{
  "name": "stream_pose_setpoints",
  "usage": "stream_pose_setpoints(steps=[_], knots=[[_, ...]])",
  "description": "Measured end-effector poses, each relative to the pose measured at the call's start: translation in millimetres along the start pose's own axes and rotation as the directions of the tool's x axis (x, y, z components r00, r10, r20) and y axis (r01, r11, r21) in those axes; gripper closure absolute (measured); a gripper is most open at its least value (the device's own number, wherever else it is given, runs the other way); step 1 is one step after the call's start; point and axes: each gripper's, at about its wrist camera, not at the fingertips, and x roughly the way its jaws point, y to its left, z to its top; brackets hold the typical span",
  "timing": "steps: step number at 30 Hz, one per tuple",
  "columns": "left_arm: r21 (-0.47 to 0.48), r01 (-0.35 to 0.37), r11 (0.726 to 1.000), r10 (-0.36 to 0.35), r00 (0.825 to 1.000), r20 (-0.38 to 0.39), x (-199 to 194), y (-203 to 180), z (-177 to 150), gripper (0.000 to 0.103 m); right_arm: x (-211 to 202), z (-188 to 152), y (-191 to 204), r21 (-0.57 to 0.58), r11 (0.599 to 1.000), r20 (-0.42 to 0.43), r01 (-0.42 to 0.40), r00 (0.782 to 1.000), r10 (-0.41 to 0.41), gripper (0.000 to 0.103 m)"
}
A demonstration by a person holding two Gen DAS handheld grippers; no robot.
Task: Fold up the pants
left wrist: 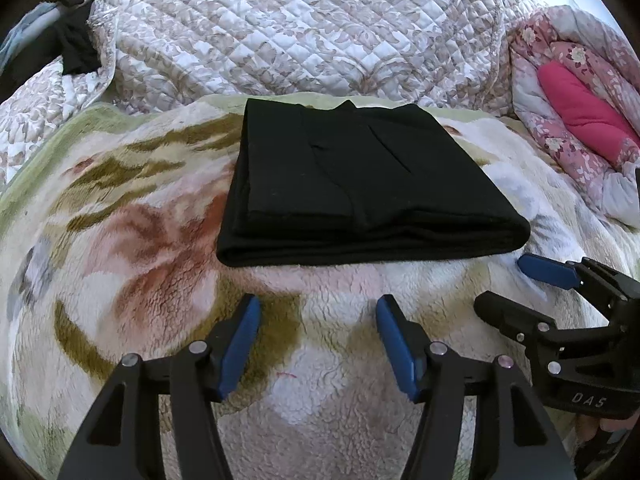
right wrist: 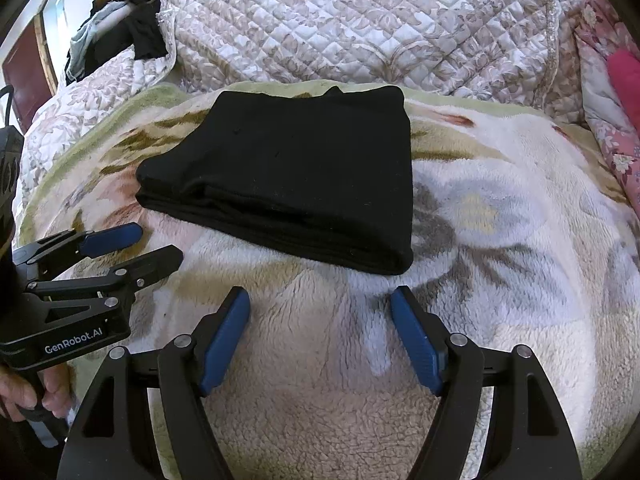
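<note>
The left claw [left wrist: 318,312] stood with its blue-padded fingers apart and nothing between them, hovering over the fleece just short of the pants [left wrist: 360,184]. The right claw [right wrist: 320,304] was likewise spread and empty, close beside its partner on the near side of the garment. Neither pad touched the cloth.

The pants lay on the bed as a compact black rectangle of several stacked layers, the near edge a rounded fold with the layer lines showing, the top face mostly flat apart from shallow creases and a small peak at the far edge. Judged from this, the folding looked essentially finished and the moment read as the release after the last fold. Any next move would call for little: perhaps smoothing the top or squaring a corner, with light contact so that the soft knit layers would not slide apart.

The fabric appeared matte, thin and limp, likely a jersey that would drape rather than hold a crease. Under it spread a plush fleece blanket [left wrist: 160,264], cream with olive and rust floral shapes, deep-piled and giving. Beyond lay a quilted bedspread [left wrist: 280,32], diamond-stitched in pale beige, and to the right a pink floral comforter [left wrist: 580,120].
</note>
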Motion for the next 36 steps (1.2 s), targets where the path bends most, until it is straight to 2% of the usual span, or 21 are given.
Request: stream_pose_setpoints(steps=[36], knots=[[-0.002, -0.009, 1.000, 0.009, 1.000, -0.009, 0.1, 0.7, 0.8, 0.037, -0.6, -0.9, 0.7, 0.004, 1.000, 0.003, 0.001, 1.000, -0.001, 0.030]])
